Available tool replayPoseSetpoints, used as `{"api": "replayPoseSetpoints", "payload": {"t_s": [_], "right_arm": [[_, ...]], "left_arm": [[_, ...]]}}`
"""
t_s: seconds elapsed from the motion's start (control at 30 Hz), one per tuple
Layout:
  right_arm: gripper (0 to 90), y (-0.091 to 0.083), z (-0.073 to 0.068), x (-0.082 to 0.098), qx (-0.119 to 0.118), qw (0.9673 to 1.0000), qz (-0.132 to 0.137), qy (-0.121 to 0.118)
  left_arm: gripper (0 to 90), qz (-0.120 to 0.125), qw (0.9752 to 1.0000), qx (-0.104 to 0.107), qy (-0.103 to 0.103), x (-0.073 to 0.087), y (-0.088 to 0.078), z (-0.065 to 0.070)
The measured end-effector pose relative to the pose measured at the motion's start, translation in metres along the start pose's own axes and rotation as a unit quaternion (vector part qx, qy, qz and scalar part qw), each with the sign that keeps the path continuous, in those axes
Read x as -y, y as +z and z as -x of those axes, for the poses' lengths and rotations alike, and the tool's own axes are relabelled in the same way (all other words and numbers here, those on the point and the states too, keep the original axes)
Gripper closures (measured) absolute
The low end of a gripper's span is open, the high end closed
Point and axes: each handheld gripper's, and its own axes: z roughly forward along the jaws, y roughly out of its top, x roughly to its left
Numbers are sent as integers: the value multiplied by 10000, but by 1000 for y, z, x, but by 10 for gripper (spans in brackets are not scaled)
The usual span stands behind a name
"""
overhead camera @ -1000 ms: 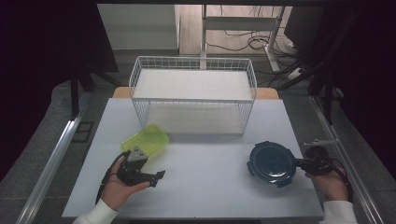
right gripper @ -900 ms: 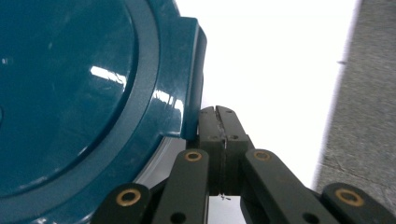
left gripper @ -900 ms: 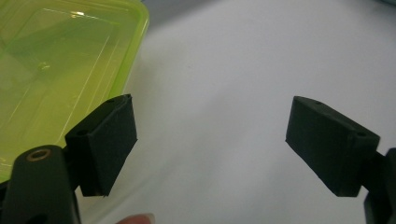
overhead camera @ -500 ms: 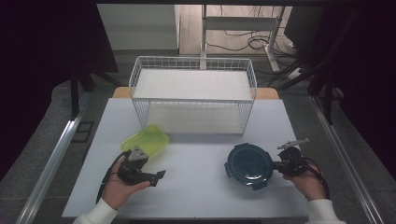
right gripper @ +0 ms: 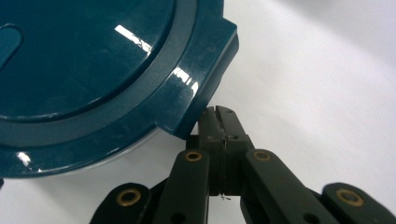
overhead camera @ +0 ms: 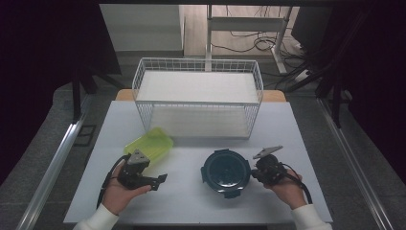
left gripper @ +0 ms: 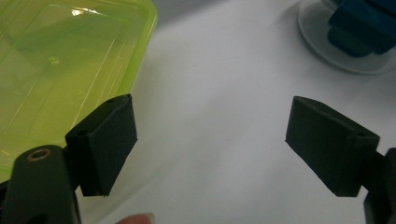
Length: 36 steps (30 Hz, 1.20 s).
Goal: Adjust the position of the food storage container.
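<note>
Round teal lid (overhead camera: pixel 226 171) lay on the table (overhead camera: pixel 191 201), near the wire basket (overhead camera: pixel 198 103). Right gripper (right gripper: pixel 219 122) pressed together, touching the lid's rim in its own view. Left gripper (left gripper: pixel 210 144) spread wide, beside the green container (left gripper: pixel 60 65).

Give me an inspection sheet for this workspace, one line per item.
Surface: white table, bare between the things.
Job's things: round teal container with its lid on, flat on the table; right gripper's shut jaws meet its rim.
Clutter: yellow-green container near the left gripper; white wire basket at the back, nothing seen inside.
Grippers: left gripper open, holding nothing; right gripper shut, tips against the teal container's edge.
Cables: a black cable trails from the right gripper; more cables on the floor behind the table.
Surroundings: dark drapes at both sides, a metal stand behind the basket.
</note>
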Motion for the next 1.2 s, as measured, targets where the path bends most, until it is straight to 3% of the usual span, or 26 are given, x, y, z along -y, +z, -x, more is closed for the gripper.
{"api": "replayPoseSetpoints", "payload": {"t_s": [0.2, 0.6, 0.77, 0.83, 0.93, 1.0, 1.1, 1.2], "right_arm": [[891, 11, -21, -17, -201, 9994, 42, -264], [891, 13, -34, -17, -264, 9986, 192, -414], [890, 15, -38, -17, -400, 9977, 252, -483], [890, 15, -33, -16, -558, 9971, 301, -413], [889, 13, -25, -14, -460, 9979, 368, -275], [889, 6, -14, -9, -458, 9972, 596, -31], [883, 1, -11, -5, -470, 9955, 807, 137], [762, -6, -7, 1, -598, 9917, 1099, 305]], "left_arm": [[165, 40, 10000, -18, -54, 2, -3, -5], [165, 54, 10000, 2, -10, -3, -1, -3], [165, 33, 10000, -18, 5, -4, 2, -2], [164, 34, 10000, -15, 22, -3, 2, -1], [164, 121, 9999, -34, -40, -2, -1, -1], [163, 160, 9998, -62, -87, -2, -2, -1], [163, 173, 9998, -64, -111, -1, -4, 0], [163, 189, 9997, -50, -110, -2, -4, 2]]}}
